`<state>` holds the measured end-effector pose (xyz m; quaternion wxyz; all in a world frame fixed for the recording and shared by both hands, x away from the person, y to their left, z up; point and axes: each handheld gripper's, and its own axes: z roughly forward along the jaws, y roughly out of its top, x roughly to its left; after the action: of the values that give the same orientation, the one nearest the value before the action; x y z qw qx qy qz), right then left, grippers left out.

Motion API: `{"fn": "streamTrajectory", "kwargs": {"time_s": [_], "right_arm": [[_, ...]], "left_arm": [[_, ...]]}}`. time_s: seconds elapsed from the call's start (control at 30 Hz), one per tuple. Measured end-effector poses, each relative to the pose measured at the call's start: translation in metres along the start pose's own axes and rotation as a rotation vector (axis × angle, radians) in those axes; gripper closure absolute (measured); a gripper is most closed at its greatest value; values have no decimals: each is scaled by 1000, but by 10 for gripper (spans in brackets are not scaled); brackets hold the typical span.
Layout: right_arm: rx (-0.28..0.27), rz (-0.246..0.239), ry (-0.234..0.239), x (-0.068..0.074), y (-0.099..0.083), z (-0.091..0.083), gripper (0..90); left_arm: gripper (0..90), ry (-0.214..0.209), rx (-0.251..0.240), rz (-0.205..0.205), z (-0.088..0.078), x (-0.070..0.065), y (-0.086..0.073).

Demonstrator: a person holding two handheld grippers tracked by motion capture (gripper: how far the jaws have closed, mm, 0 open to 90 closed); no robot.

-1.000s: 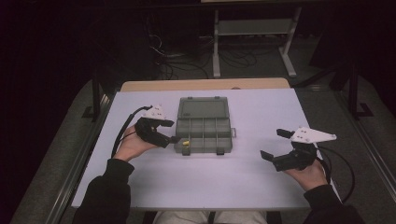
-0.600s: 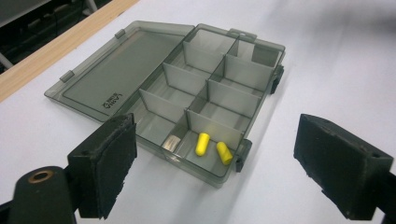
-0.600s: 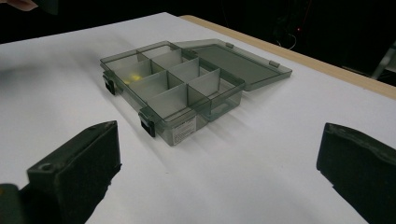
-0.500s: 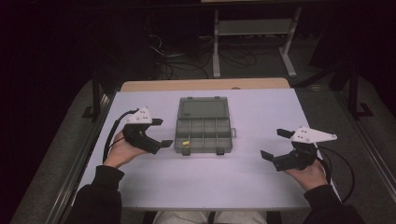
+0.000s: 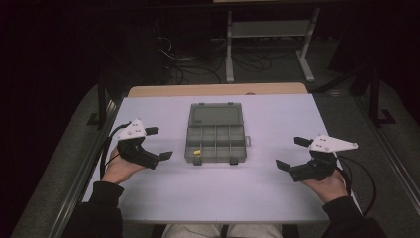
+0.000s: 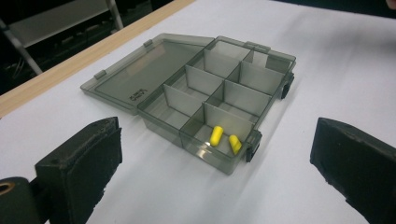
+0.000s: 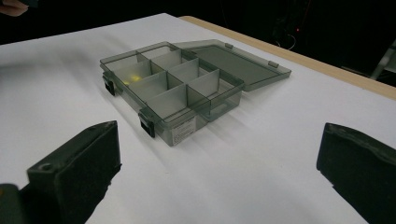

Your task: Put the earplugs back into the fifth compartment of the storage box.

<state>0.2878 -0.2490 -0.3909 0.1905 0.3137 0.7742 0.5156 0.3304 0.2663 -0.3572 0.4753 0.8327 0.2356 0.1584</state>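
Earplugs (image 6: 224, 139), two small yellow ones, are seen lying side by side in one compartment of a smoky grey organiser box (image 5: 216, 141). That compartment is in the box's front row, at the corner nearest the left gripper (image 5: 158, 145), and a black latch is fixed to the box wall just beside it. The box is set near the middle of a white tabletop (image 5: 257, 188), with its lid (image 6: 140, 79) folded fully open and laid flat behind it, on the side away from the person. Its tray is divided by thin walls into two rows of compartments. In the right gripper view the earplugs are made out as a yellow blur (image 7: 133, 77) through the tinted walls, at the far end of the box.

The left gripper is held to the left of the box, apart from it, by a hand (image 5: 119, 168) in a dark sleeve. Its jaws have just been opening and are now spread wide, with nothing between them; past them the box and bare tabletop can be seen. The right gripper (image 5: 291, 154) is held well to the right of the box, pointed toward it. Its jaws are likewise spread wide and nothing is pinched in them. A black cable is trailed from each gripper.
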Motion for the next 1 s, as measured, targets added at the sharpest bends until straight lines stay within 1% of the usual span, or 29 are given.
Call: {"fn": "streamTrajectory", "kwargs": {"time_s": [0.1,0.3,0.4,0.47,0.63,0.77,0.9,1.0], "right_arm": [[0,-1,0,0,0,0,0],[2,-1,-1,0,0,0,0],[1,-1,-2,0,0,0,0],[1,0,-3,0,0,-1,0],[2,-1,-3,0,0,-1,0],[3,1,-4,1,-1,-1,0],[1,2,-6,1,-1,-2,0],[4,2,-5,1,-2,-2,0]], "left_arm": [[22,15,-14,-10,-8,1,-6],[22,51,-66,-37,-21,2,-18],[22,67,-101,-57,-28,3,-22],[22,85,-127,-67,-33,4,-26],[22,121,-178,-93,-45,5,-35],[22,142,-214,-114,-54,3,-42],[22,157,-212,-113,-60,1,-50],[22,162,-213,-122,-64,0,-55]]}}
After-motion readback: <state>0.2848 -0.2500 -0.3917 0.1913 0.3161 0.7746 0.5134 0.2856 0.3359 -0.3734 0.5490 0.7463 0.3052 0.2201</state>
